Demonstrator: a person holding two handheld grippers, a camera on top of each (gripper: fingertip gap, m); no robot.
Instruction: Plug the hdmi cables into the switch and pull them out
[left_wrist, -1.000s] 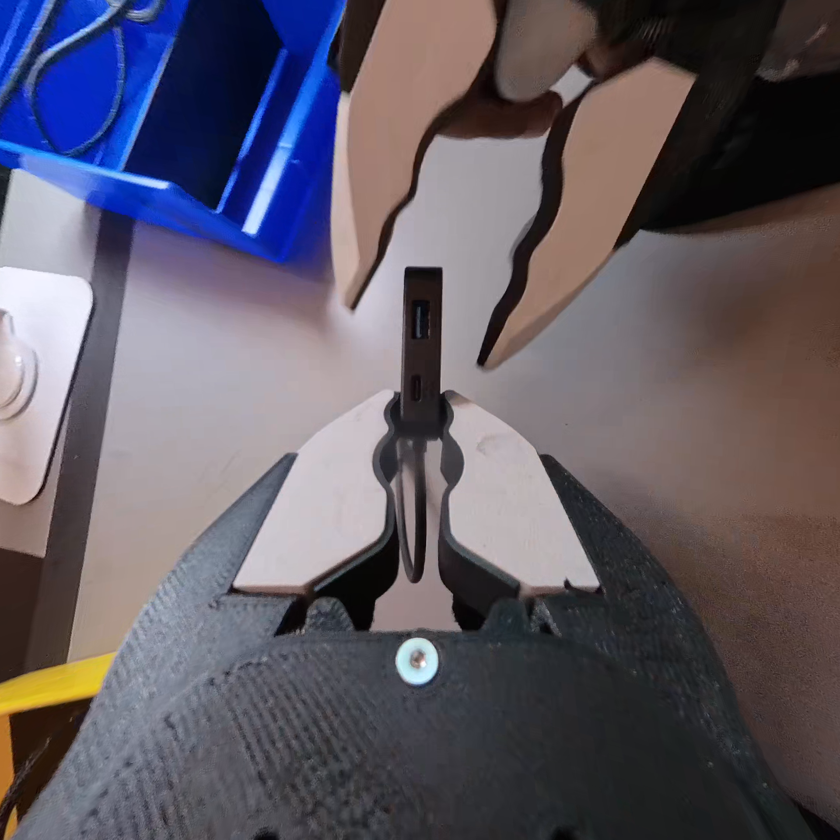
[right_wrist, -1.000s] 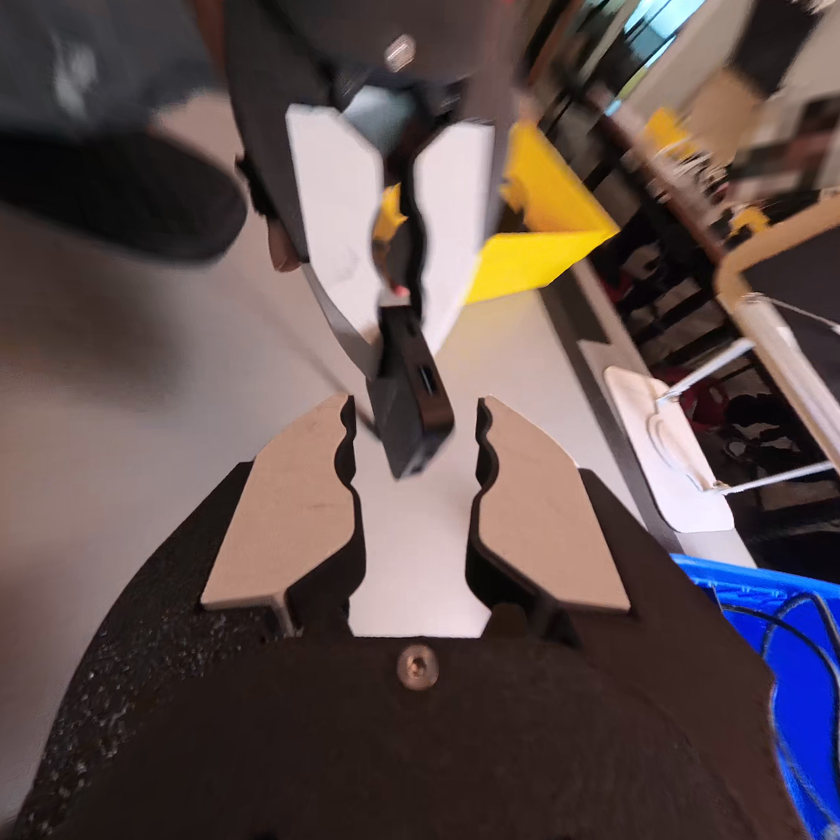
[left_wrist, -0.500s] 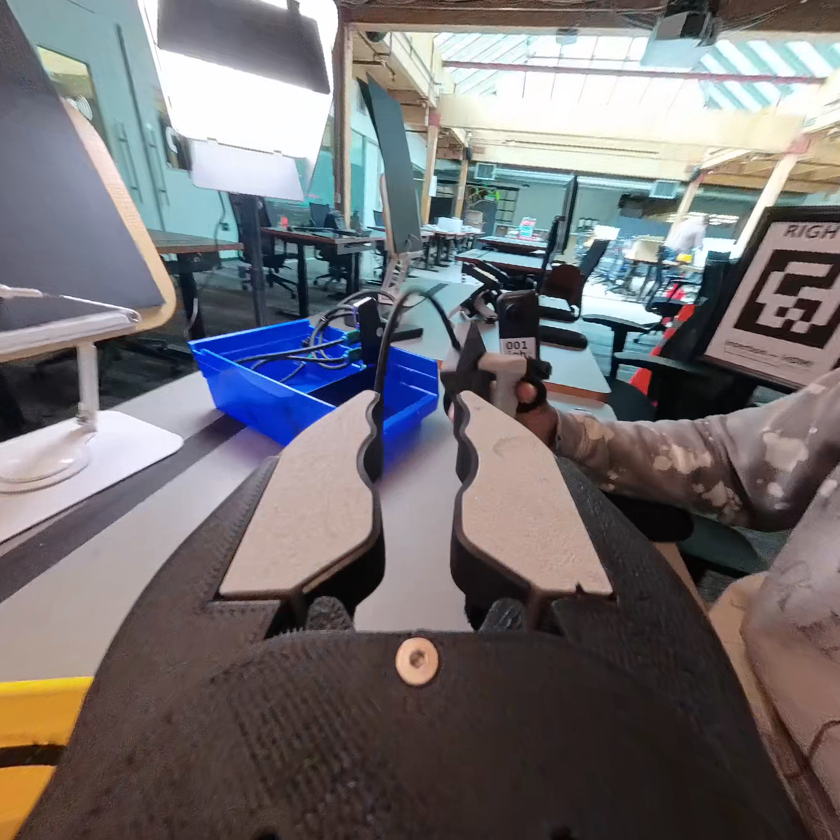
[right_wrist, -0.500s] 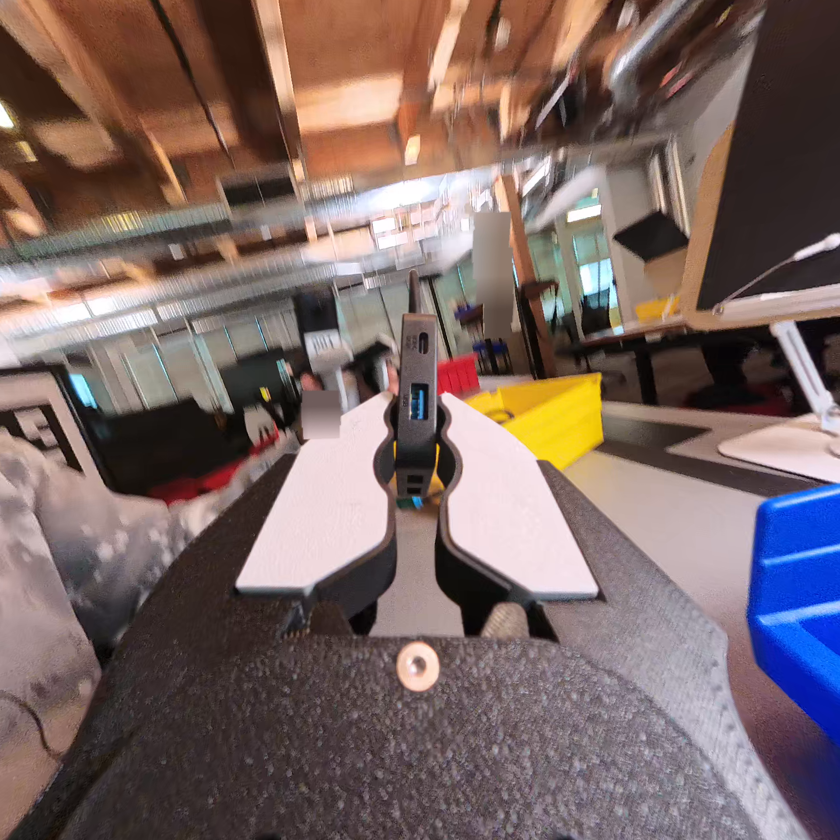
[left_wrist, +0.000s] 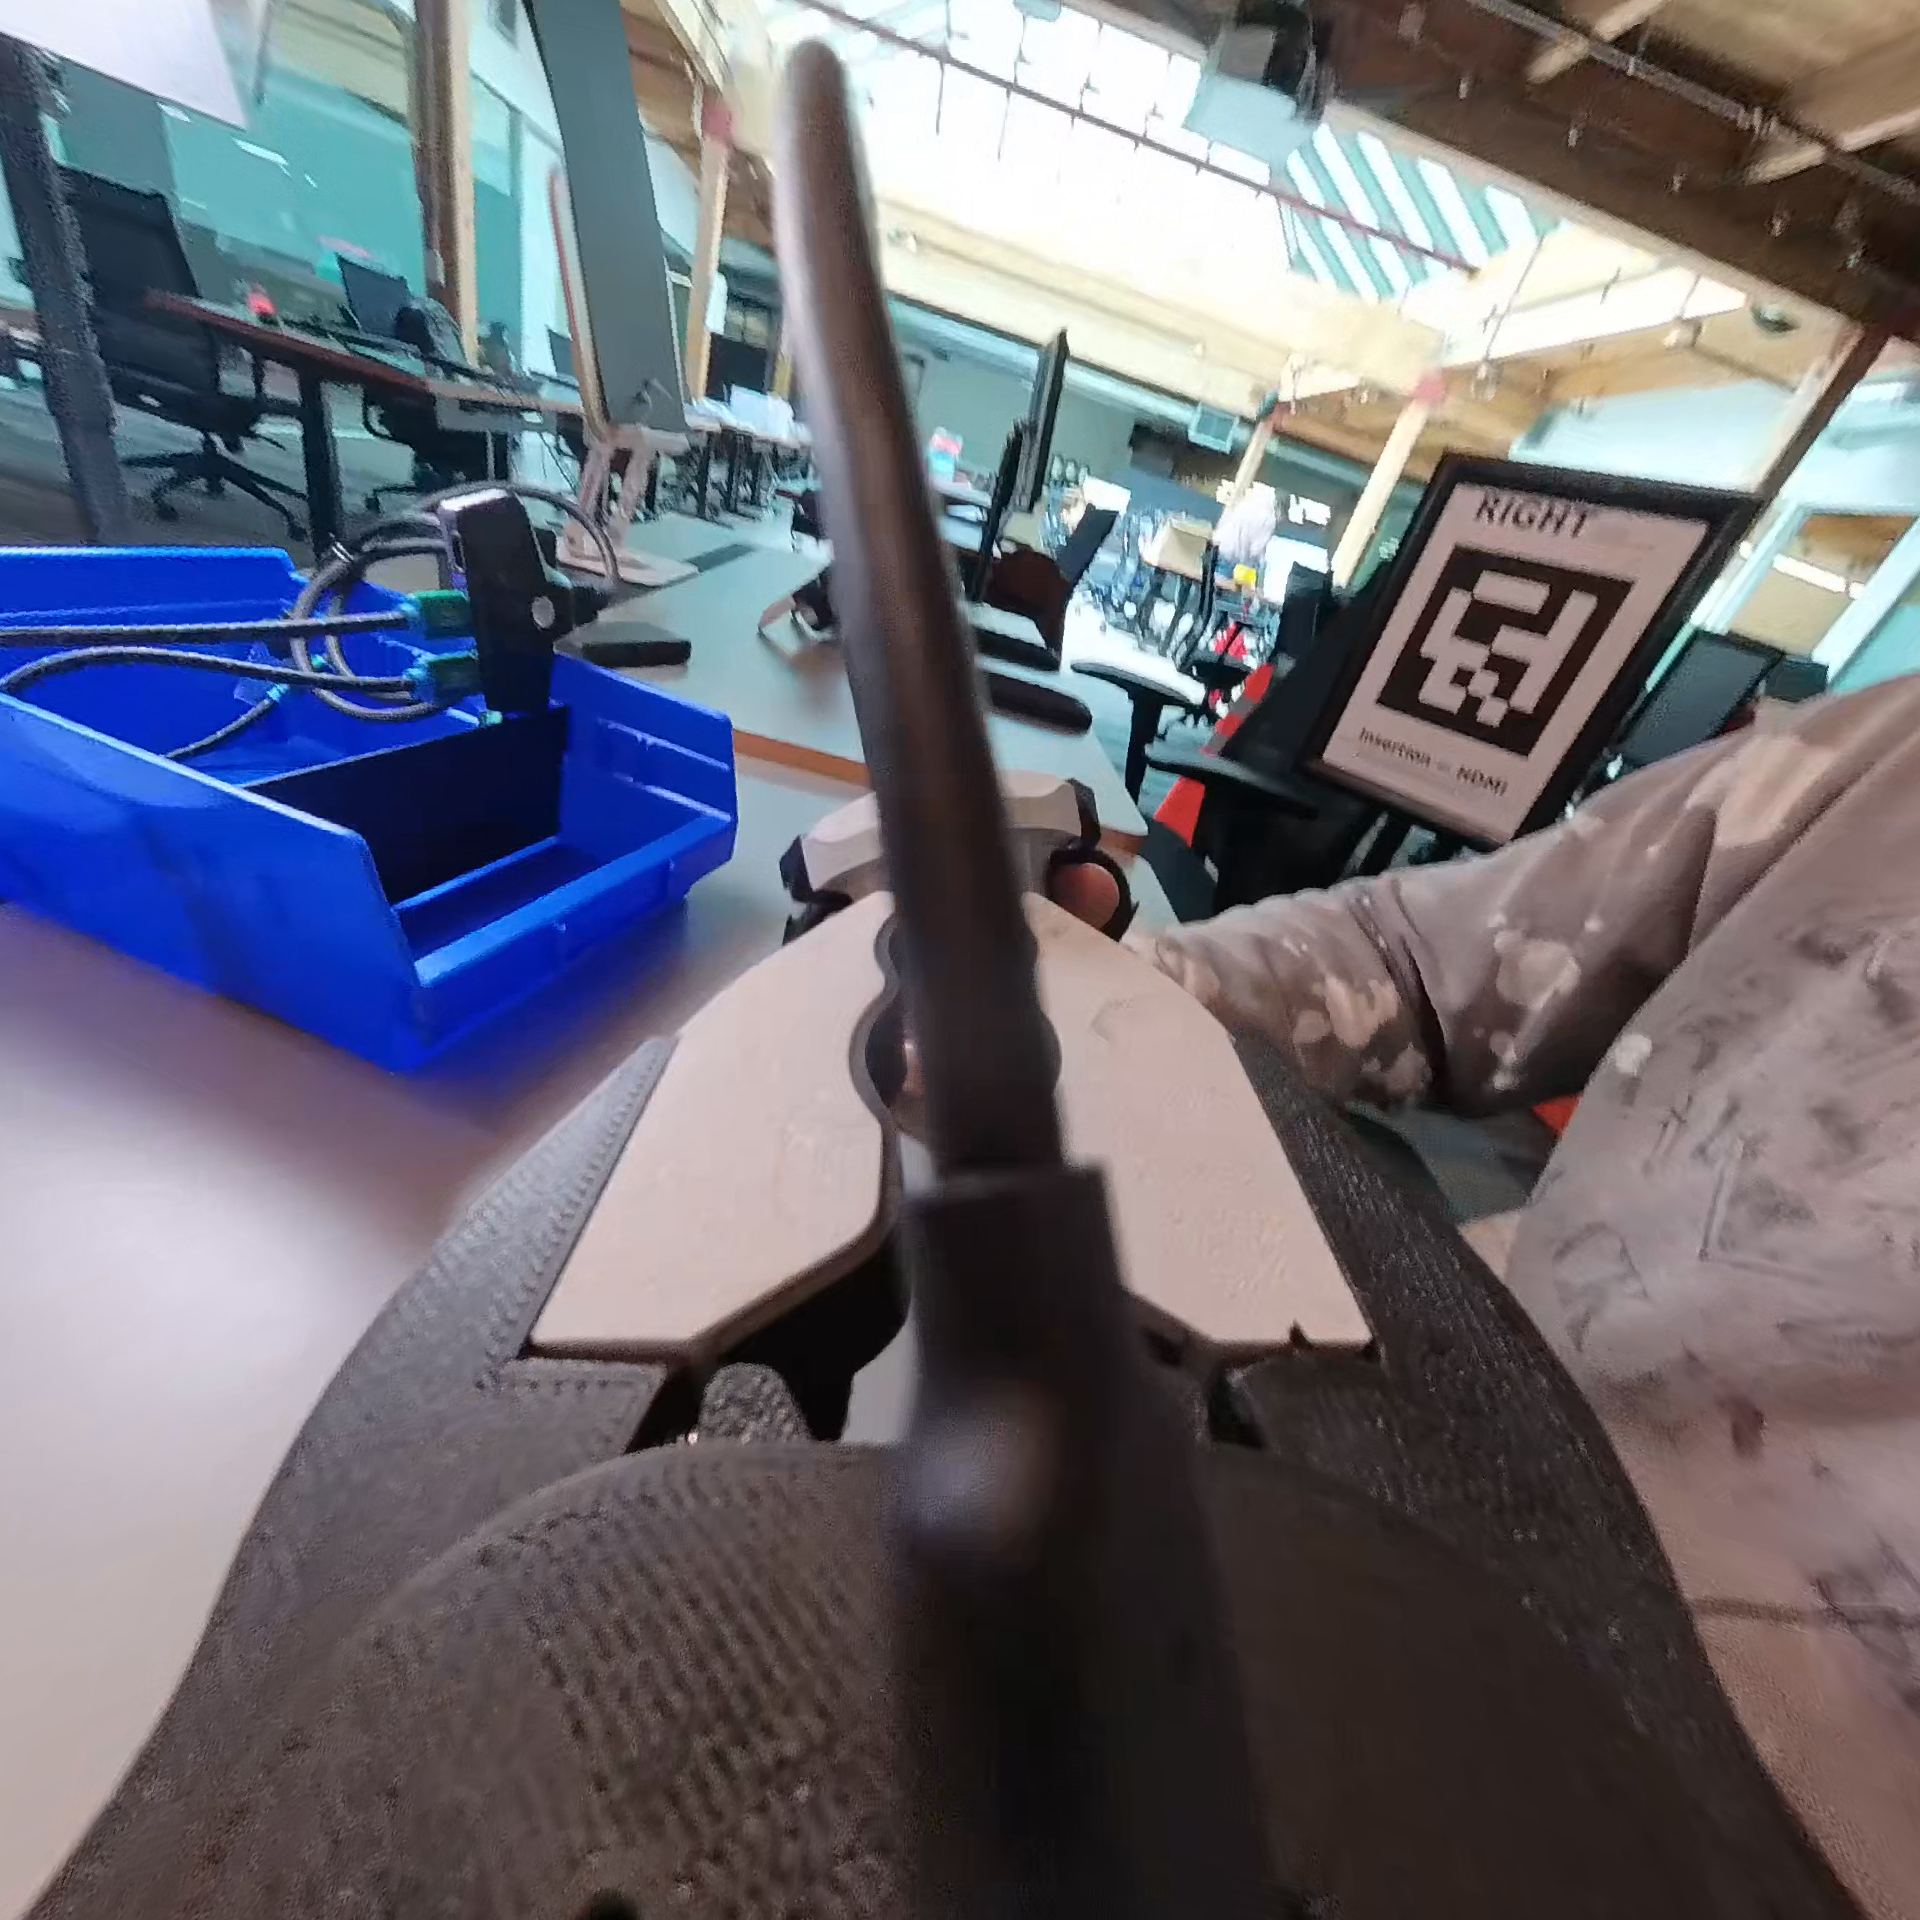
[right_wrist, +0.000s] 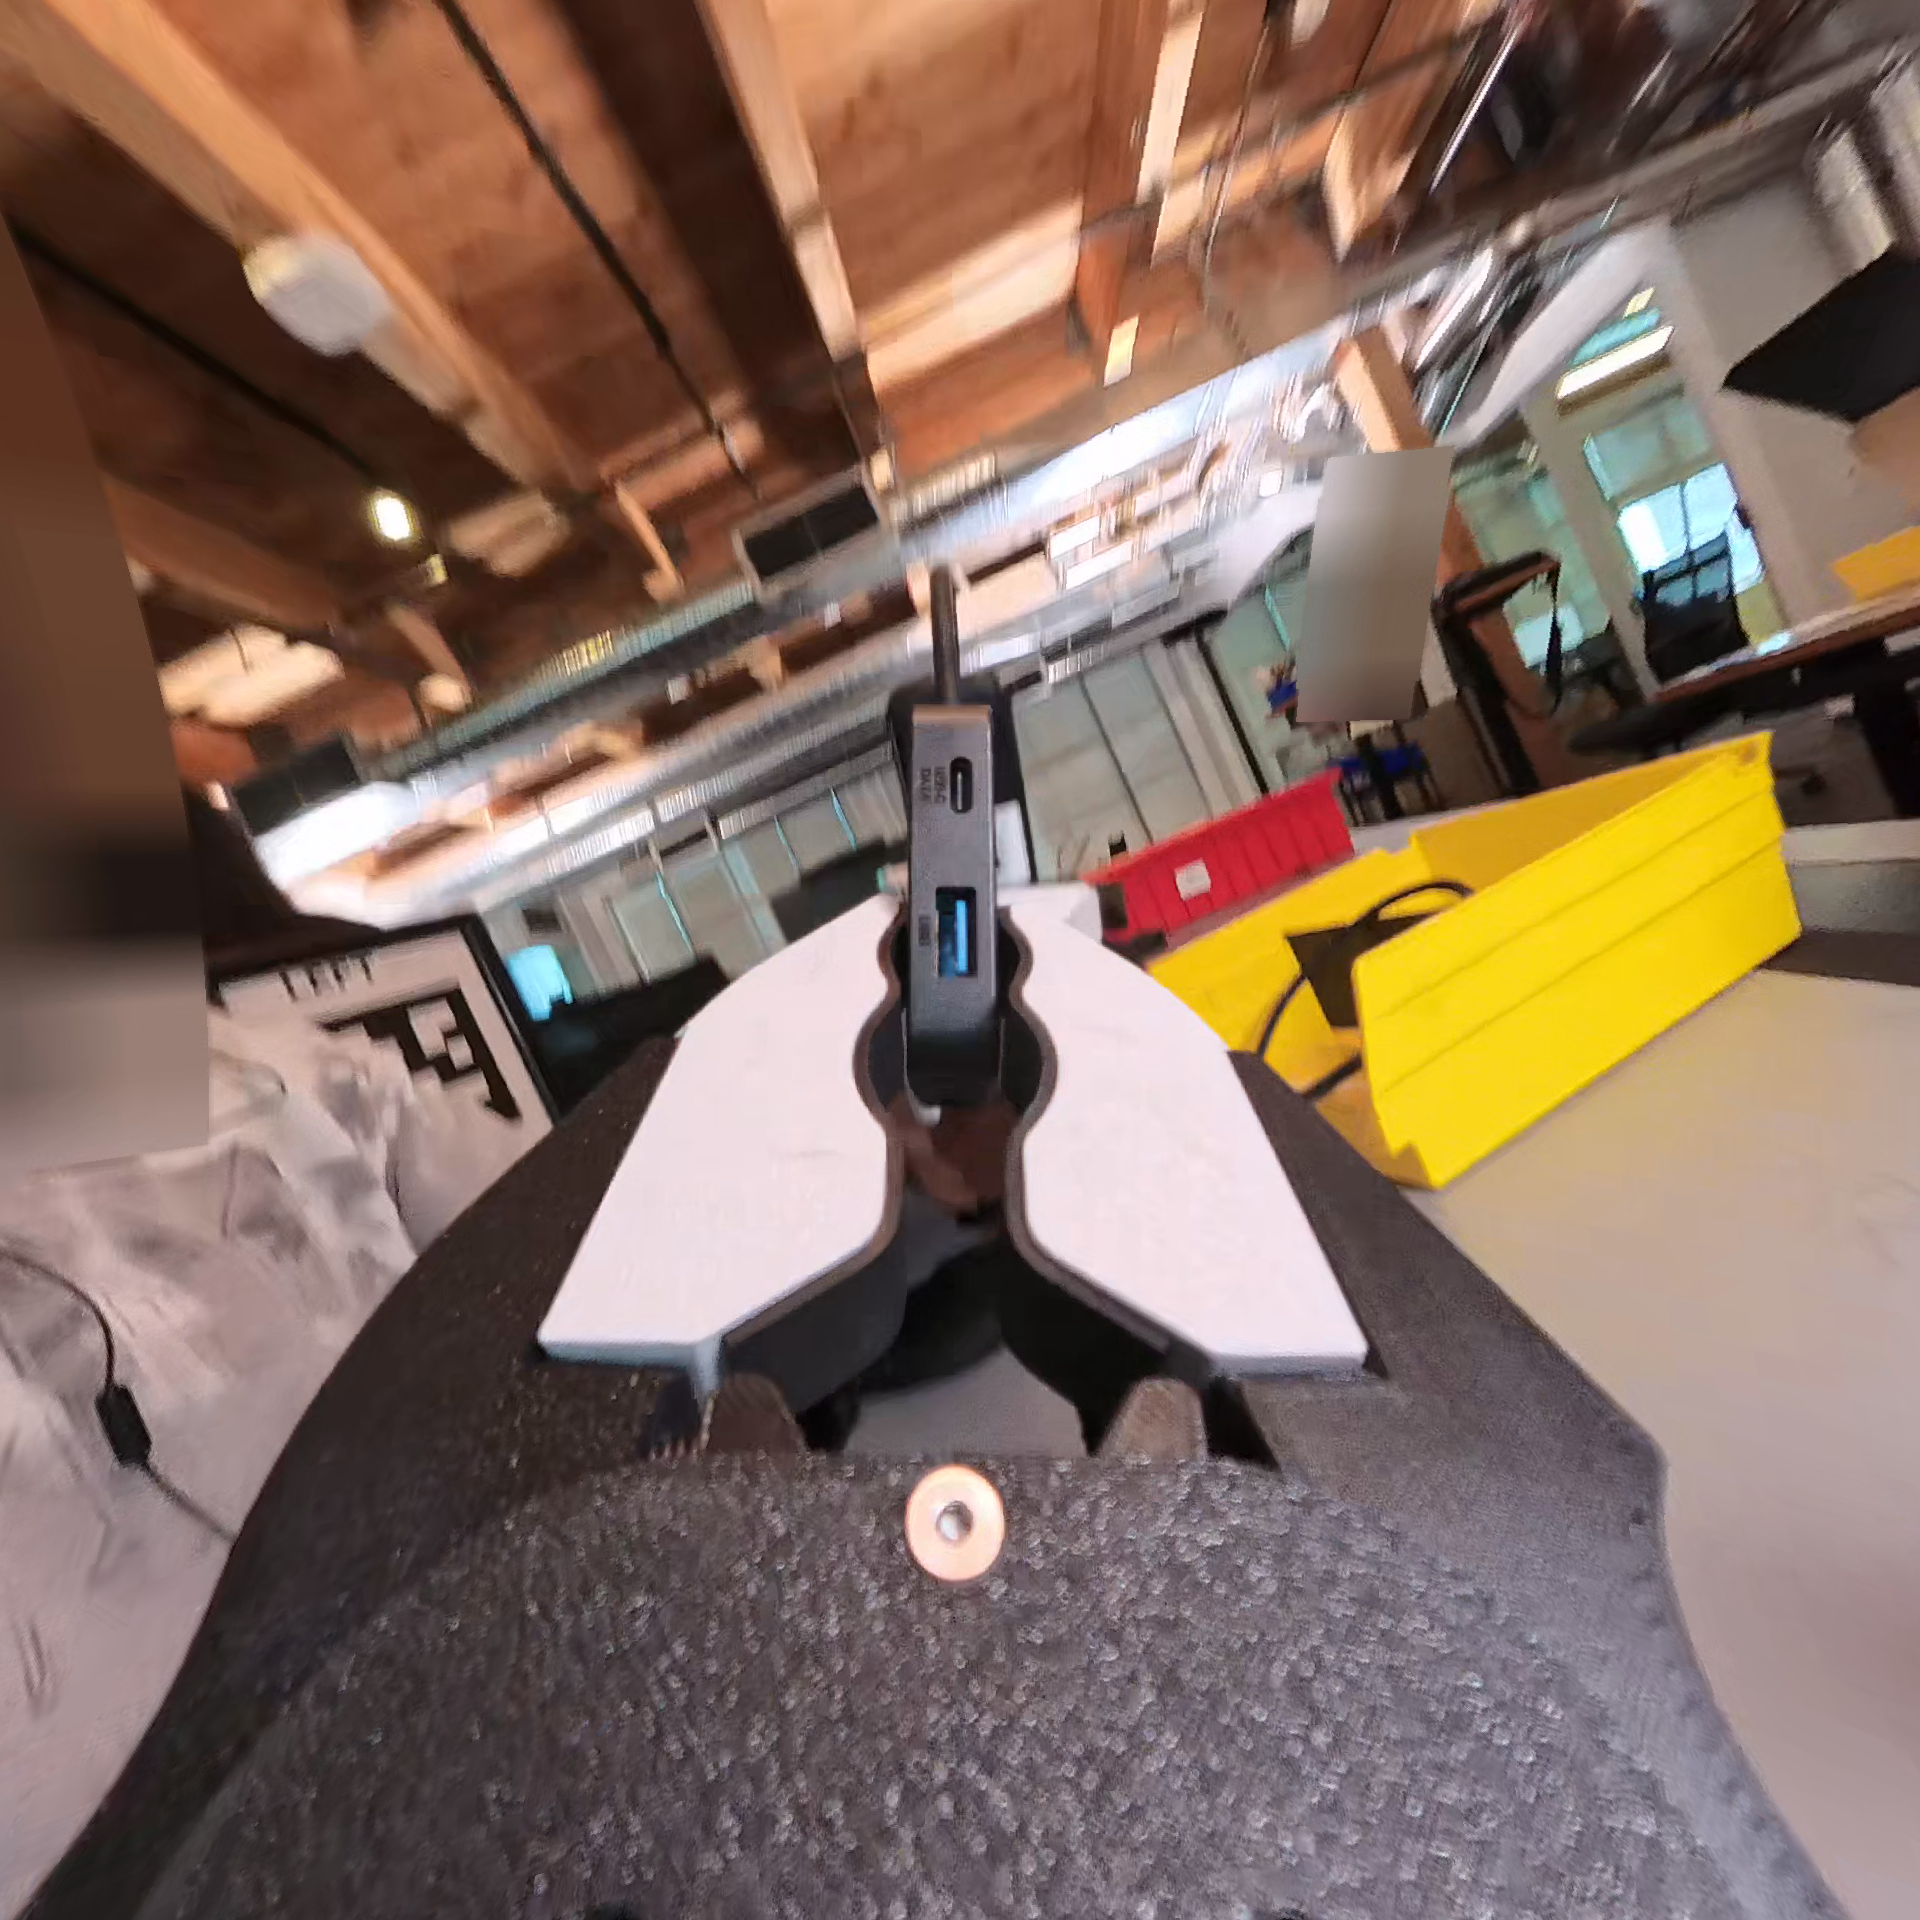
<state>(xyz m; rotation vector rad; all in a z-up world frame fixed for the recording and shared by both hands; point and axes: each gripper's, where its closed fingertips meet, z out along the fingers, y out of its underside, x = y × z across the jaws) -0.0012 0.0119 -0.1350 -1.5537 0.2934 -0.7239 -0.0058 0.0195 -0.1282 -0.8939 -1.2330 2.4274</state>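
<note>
My right gripper (right_wrist: 951, 920) is shut on a small black switch (right_wrist: 951, 821). The switch stands upright between the fingers, ports facing the camera, with a thin cable leaving its top end. My left gripper (left_wrist: 961, 925) is shut on a dark cable (left_wrist: 883, 520) that rises steeply out of the fingertips. The cable's thicker plug body (left_wrist: 1008, 1299) lies close to the camera over the gripper base. The right gripper's body (left_wrist: 1044, 826) shows just behind my left fingertips, mostly hidden. Another black switch (left_wrist: 499, 603) with green-ended cables (left_wrist: 442, 618) plugged in stands in a blue bin (left_wrist: 343, 852).
The blue bin sits on the grey table (left_wrist: 208, 1143), left of my left gripper. A yellow bin (right_wrist: 1558, 935) holding a black cable and a red bin (right_wrist: 1226, 862) lie to the right in the right wrist view. A person's sleeve (left_wrist: 1455, 987) and a marker board (left_wrist: 1496, 644) are on the right.
A second ago my left gripper held the switch; the right gripper took it and still holds it. My left gripper, open half a second ago, is now shut on the dark cable.
</note>
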